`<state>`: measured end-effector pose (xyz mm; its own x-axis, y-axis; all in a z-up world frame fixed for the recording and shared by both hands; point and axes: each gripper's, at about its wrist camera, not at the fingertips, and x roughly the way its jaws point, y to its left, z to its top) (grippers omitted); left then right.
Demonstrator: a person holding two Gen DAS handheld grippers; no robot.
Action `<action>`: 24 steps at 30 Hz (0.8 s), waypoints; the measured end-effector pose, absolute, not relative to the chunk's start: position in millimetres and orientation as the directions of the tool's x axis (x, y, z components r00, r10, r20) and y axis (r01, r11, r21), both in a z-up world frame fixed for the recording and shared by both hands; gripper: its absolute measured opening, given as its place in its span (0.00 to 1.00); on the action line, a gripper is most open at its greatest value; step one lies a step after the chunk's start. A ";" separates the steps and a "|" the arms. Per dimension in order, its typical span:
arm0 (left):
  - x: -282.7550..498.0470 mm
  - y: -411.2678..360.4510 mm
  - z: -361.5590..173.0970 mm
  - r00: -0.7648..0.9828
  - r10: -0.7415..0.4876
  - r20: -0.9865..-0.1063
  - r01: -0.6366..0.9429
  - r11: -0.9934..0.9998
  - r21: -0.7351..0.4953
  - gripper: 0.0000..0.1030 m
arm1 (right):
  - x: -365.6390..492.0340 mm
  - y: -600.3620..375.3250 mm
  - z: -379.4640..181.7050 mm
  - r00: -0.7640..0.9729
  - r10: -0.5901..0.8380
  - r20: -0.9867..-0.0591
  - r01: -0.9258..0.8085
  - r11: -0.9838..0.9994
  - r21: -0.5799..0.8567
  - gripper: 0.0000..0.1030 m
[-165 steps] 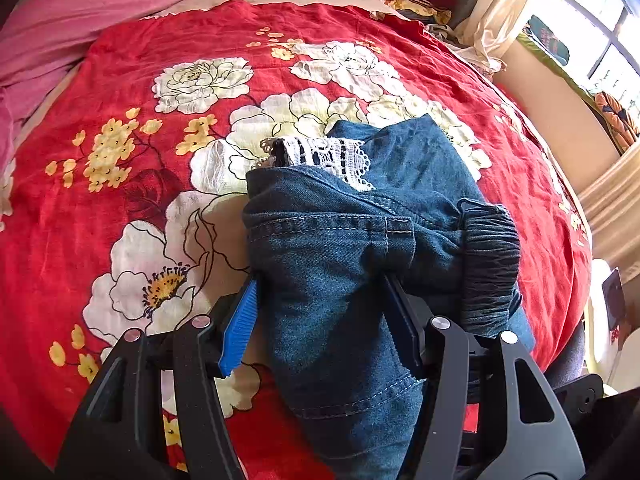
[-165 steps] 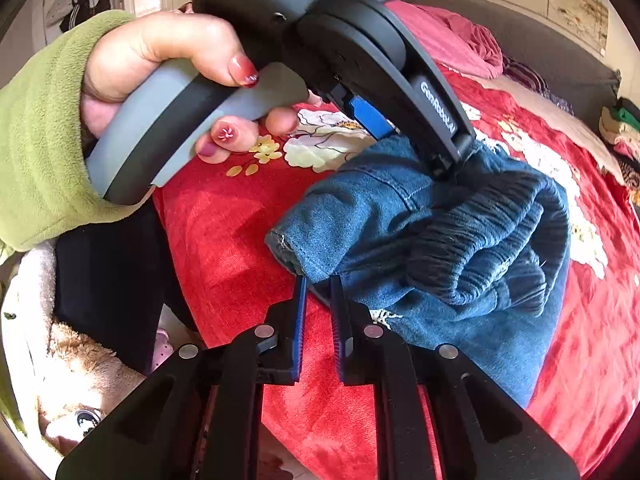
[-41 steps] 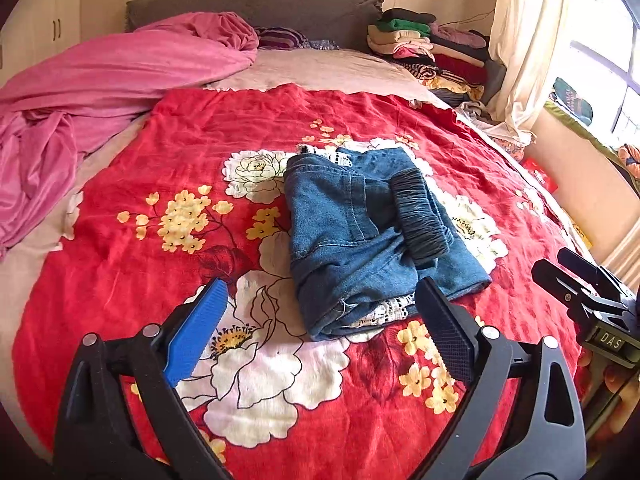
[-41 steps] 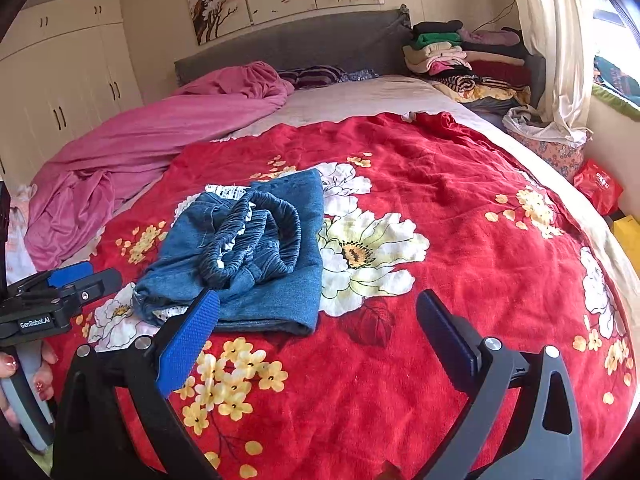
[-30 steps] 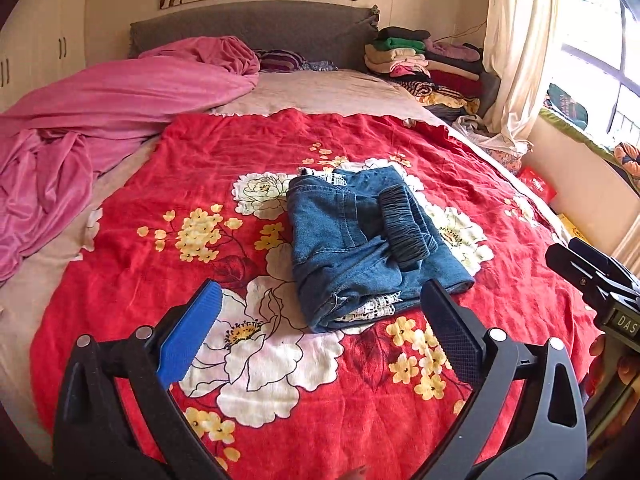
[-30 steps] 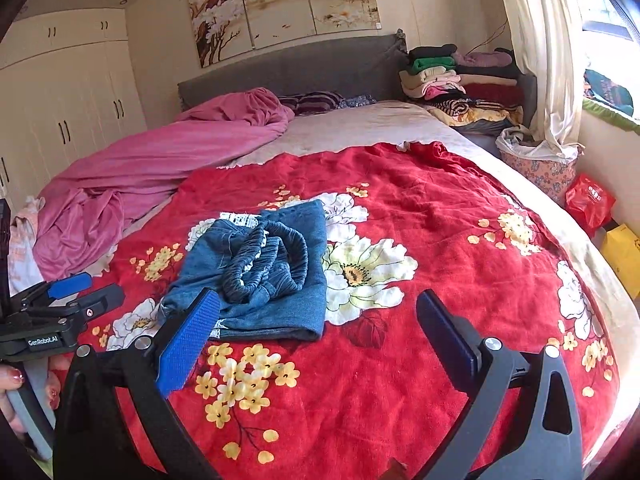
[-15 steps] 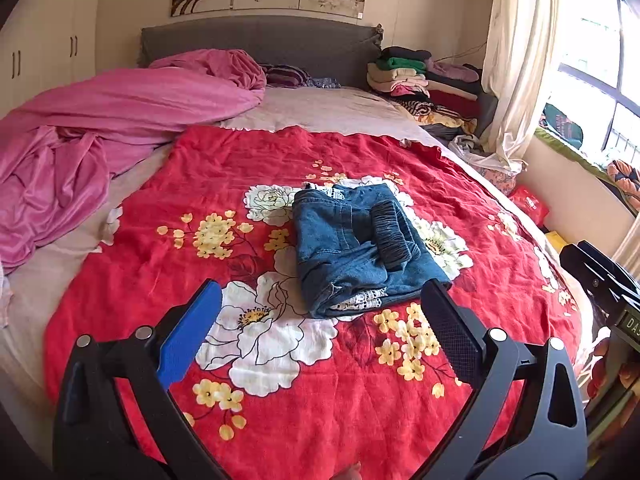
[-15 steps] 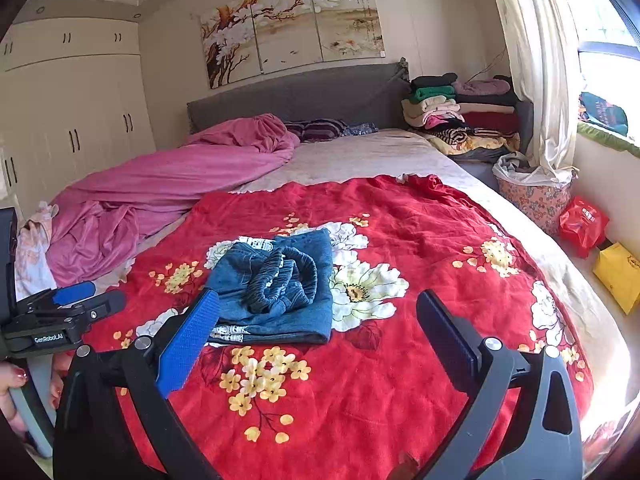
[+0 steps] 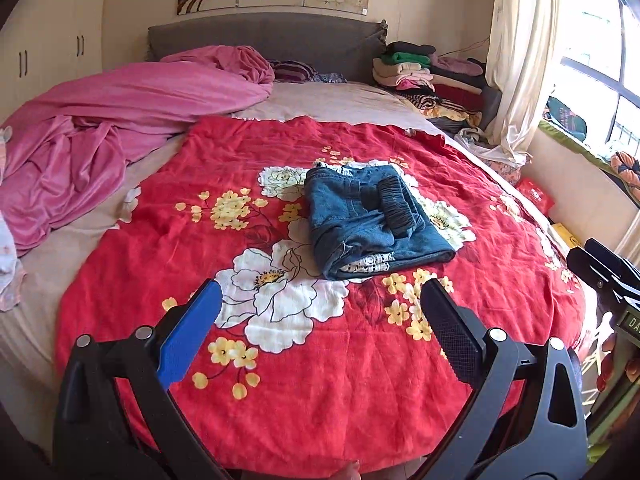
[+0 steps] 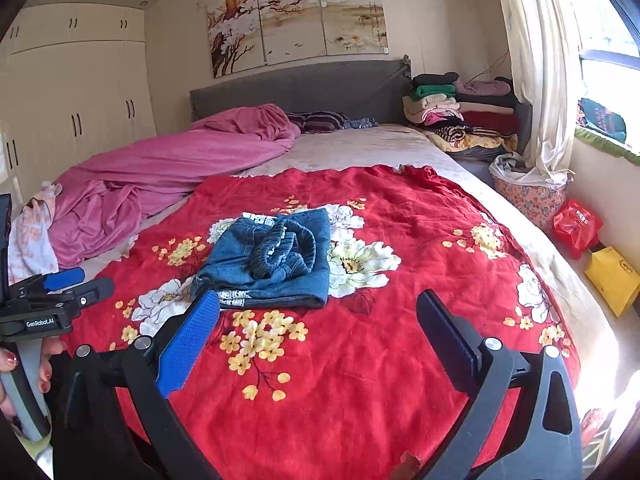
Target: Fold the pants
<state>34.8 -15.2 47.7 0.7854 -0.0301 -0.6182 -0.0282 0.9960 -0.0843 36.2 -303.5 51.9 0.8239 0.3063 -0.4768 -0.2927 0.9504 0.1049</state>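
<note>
Pants [image 9: 372,220] lie folded into a compact blue denim bundle on the red floral bedspread [image 9: 320,380], near the middle of the bed, with nothing gripping them. Nearest the cameras, the left gripper [image 9: 320,320] hangs over the foot of the bedspread with its fingers spread wide and empty, one pad blue [image 9: 188,336] and the other black [image 9: 452,332]. The right gripper [image 10: 318,332] is likewise released, its fingers wide apart and holding nothing. Both grippers are well apart from the denim. In the right wrist view the left gripper shows at the left edge, held by a hand [image 10: 24,364] with red-painted nails; in the left wrist view the right gripper appears at the right edge.

Beyond the fingers, the bundle rests on large white flowers printed on the spread. Its dark gathered waistband [image 9: 396,208] lies on top, and white lace trim [image 9: 368,262] peeks out at the near edge and again at the far edge.

Farther off, a pink blanket [image 9: 100,128] is bunched along the left side of the bed. A stack of folded clothes [image 9: 424,72] sits at the far right corner beside the grey headboard [image 9: 260,36]. A three-panel painting [image 10: 296,20] hangs above, with a cream curtain [image 9: 520,60] by the window on the right.
</note>
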 end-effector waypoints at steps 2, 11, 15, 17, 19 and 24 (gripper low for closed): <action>32.8 -15.1 41.3 0.779 -0.027 -0.627 -0.031 0.996 -0.081 0.91 | 34.2 -303.8 46.2 0.818 0.305 -0.487 -0.291 0.951 0.107 0.95; 28.6 -20.7 19.9 0.759 -0.046 -0.649 -0.018 0.996 -0.092 0.91 | 31.9 -305.0 33.2 0.808 0.295 -0.510 -0.278 0.954 0.111 0.96; 27.6 -26.9 12.3 0.752 -0.049 -0.658 -0.008 0.996 -0.084 0.91 | 34.6 -303.1 25.6 0.792 0.303 -0.531 -0.284 0.951 0.120 0.96; 26.7 -29.3 8.6 0.749 -0.055 -0.660 -0.004 0.996 -0.089 0.91 | 36.2 -301.6 20.6 0.782 0.305 -0.544 -0.285 0.951 0.123 0.96; 26.4 -30.4 4.8 0.745 -0.059 -0.664 -0.005 0.996 -0.093 0.91 | 37.3 -300.1 16.0 0.774 0.305 -0.555 -0.286 0.950 0.123 0.96; 27.8 -32.4 -5.6 0.731 -0.057 -0.680 -0.006 0.996 -0.090 0.91 | 39.3 -298.9 7.0 0.753 0.316 -0.578 -0.295 0.946 0.133 0.96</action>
<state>27.8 -32.4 -5.6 0.7311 -0.0570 -0.6798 -0.0063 0.9959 -0.0902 39.3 -298.9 7.0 0.7529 0.3155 -0.5775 -0.2946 0.9463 0.1329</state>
